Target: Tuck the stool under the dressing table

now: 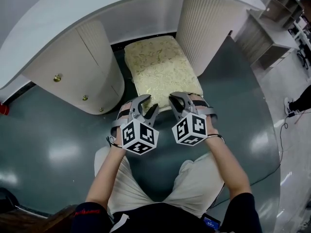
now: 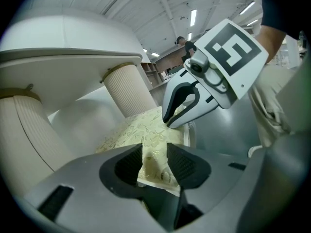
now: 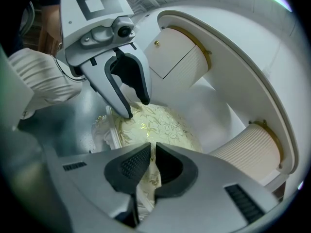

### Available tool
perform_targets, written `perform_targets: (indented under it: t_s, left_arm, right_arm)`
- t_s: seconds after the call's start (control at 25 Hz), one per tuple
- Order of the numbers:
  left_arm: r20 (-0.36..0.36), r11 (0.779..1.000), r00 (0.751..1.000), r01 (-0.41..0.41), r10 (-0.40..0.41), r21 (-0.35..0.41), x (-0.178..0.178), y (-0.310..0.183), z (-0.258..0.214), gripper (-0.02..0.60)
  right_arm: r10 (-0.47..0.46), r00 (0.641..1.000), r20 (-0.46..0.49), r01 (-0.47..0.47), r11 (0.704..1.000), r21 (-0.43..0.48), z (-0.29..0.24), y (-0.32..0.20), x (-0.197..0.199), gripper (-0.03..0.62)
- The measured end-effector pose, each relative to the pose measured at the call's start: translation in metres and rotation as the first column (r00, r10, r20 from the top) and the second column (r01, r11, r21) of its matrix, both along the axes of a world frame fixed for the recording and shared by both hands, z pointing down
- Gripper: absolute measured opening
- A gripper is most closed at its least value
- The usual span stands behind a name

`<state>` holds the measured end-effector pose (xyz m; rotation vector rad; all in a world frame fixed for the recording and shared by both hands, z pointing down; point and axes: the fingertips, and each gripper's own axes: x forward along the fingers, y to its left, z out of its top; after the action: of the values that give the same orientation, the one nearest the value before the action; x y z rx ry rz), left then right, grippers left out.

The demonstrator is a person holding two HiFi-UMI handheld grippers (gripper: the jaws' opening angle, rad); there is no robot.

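A glossy dark grey floor [image 1: 48, 149] fills the room under the person's knees [image 1: 194, 188]. Just beyond them, the left gripper [image 1: 148, 106] and right gripper [image 1: 183, 100] sit side by side on the near edge of the stool [image 1: 160, 67]. The left gripper's fingers [image 2: 129, 166] stand about half closed, with a corner of the cream and gold floral seat pressed between the pads. The right gripper's fingers [image 3: 133, 166] are nearly together, pinching a thin fold of the same edge. The stool stands in the kneehole of the white dressing table [image 1: 63, 13], between the cabinet with gold knobs [image 1: 77, 67] and the fluted pedestal [image 1: 204, 28]. Its far end is under the curved top and its near end still pokes out towards the person. The step in hand looks like the final push. It is best done level and straight, with both hands advancing equally so the seat does not skew. The gap to each side looks slim, so keep the stool centred. The grip is on soft upholstery, so press low and steadily rather than lifting, letting the legs slide without tipping.
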<state>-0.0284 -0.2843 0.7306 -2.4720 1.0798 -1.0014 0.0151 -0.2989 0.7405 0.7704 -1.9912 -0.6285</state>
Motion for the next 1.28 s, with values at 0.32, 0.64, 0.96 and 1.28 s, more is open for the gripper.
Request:
perform_targets:
  t_s: [0.32, 0.64, 0.96, 1.28]
  left_arm:
    - [-0.010, 1.000, 1.000, 0.023, -0.023, 0.012, -0.004, -0.008, 0.006, 0.172]
    - [-0.028, 0.998, 0.998, 0.055, -0.055, -0.003, -0.009, -0.038, 0.002, 0.160]
    - [-0.027, 0.996, 0.996, 0.085, -0.085, -0.003, -0.013, -0.050, 0.001, 0.160]
    - [-0.023, 0.994, 0.994, 0.112, -0.111, 0.013, -0.015, -0.074, 0.000, 0.149]
  right_arm:
    - [0.005, 1.000, 0.007, -0.005, 1.000, 0.026, 0.005, -0.008, -0.003, 0.048]
    - [0.011, 1.000, 0.022, -0.012, 1.000, 0.023, -0.001, -0.038, -0.008, 0.048]
    - [0.019, 0.999, 0.041, -0.021, 0.999, 0.048, -0.002, -0.049, -0.011, 0.048]
    - [0.046, 0.997, 0.058, -0.050, 0.997, 0.067, -0.005, -0.076, -0.013, 0.048]
